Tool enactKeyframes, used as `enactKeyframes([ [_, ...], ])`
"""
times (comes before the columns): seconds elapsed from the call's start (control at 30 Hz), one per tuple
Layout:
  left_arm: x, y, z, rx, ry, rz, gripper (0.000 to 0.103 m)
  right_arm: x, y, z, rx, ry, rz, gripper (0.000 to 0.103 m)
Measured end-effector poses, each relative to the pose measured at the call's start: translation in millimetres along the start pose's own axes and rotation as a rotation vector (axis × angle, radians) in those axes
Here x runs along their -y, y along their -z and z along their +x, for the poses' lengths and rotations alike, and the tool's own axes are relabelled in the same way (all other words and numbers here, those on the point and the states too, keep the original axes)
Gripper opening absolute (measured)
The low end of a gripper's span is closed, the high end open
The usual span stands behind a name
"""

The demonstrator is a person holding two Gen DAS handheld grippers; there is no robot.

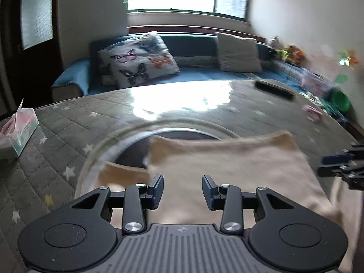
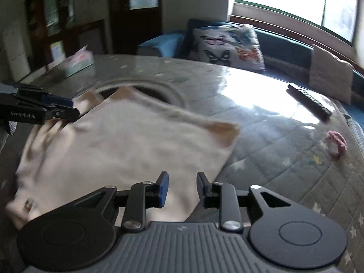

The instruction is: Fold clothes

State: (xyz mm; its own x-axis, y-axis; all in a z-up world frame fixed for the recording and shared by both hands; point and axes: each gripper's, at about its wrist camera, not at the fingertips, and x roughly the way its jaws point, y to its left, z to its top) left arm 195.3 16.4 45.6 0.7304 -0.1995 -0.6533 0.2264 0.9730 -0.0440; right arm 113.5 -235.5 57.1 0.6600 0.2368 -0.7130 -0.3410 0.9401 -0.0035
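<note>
The cream garment [image 1: 227, 166] lay flat on the quilted grey star-print table cover [image 1: 68, 122], partly over the round cutout [image 1: 182, 134] in it. Your left gripper [image 1: 182, 192] sat above the cloth's near part, jaws spread, nothing between the pads. Your right gripper [image 2: 182, 188] sat over the garment's near right edge, jaws also apart, pads clear of the fabric. Each gripper showed at the other view's side, beside the cloth. Further out: tissue box [image 1: 17, 132] far left, black remote [image 2: 309, 101] and a pink item [image 2: 336, 145] to the right, butterfly cushion [image 1: 138, 59] on the blue sofa [image 1: 193, 72] behind.
</note>
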Motion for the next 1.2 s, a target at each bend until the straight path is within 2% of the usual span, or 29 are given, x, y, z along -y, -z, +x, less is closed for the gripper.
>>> enactKeyframes([
  [0.07, -8.7, -11.9, 17.0, 0.003, -0.049, -0.017, 0.041, 12.0, -9.5, 12.2, 0.005, 0.016, 0.029, 0.027],
  [0.17, -18.0, -19.7, 38.6, -0.012, -0.067, -0.045, 0.044, 28.5, -20.9, 29.6, 0.01, 0.043, 0.075, 0.027],
  [0.27, -25.9, -23.5, 55.7, -0.024, -0.052, -0.071, 0.044, 44.7, -27.9, 46.6, 0.003, 0.059, 0.121, 0.027],
  [0.43, -24.2, -24.8, 73.1, -0.039, -0.026, -0.053, 0.04, 63.5, -34.5, 66.6, -0.007, 0.062, 0.173, 0.026],
  [0.47, -24.2, -24.5, 75.6, -0.04, -0.016, -0.049, 0.037, 67.8, -35.8, 70.7, -0.008, 0.055, 0.187, 0.026],
  [0.5, -24.4, -23.8, 78.2, -0.045, -0.014, -0.044, 0.028, 69.0, -36.4, 72.7, -0.011, 0.049, 0.193, 0.026],
  [0.53, -25.2, -22.8, 81.1, -0.054, -0.012, -0.042, 0.023, 69.3, -37.1, 74.6, -0.014, 0.045, 0.195, 0.025],
  [0.7, -34.6, -20.5, 85.0, -0.042, -0.024, -0.094, 0.022, 65.4, -39.6, 81.8, -0.021, 0.046, 0.179, 0.024],
  [0.8, -36.0, -22.0, 86.6, -0.044, -0.02, -0.089, 0.021, 62.8, -40.3, 86.4, -0.031, 0.044, 0.184, 0.024],
  [0.83, -35.9, -21.7, 86.7, -0.039, -0.02, -0.079, 0.008, 61.8, -40.8, 88.3, -0.033, 0.046, 0.179, 0.021],
  [0.87, -36.1, -21.6, 86.8, -0.037, -0.02, -0.068, 0.002, 60.7, -41.4, 90.1, -0.032, 0.051, 0.177, 0.012],
  [0.97, -41.2, -19.7, 82.0, -0.009, -0.069, -0.05, 0.0, 57.3, -46.9, 92.6, -0.013, 0.056, 0.174, 0.005],
  [1.1, -64.8, -22.0, 76.4, 0.004, -0.12, -0.113, 0.0, 49.8, -59.2, 102.3, 0.003, 0.059, 0.154, 0.005],
  [1.13, -71.3, -23.1, 74.4, 0.002, -0.113, -0.135, 0.0, 47.4, -62.8, 107.0, 0.001, 0.056, 0.146, 0.005],
  [1.2, -82.8, -23.3, 67.5, 0.001, -0.014, -0.194, 0.0, 44.3, -67.5, 110.5, 0.015, 0.062, 0.145, 0.005],
])
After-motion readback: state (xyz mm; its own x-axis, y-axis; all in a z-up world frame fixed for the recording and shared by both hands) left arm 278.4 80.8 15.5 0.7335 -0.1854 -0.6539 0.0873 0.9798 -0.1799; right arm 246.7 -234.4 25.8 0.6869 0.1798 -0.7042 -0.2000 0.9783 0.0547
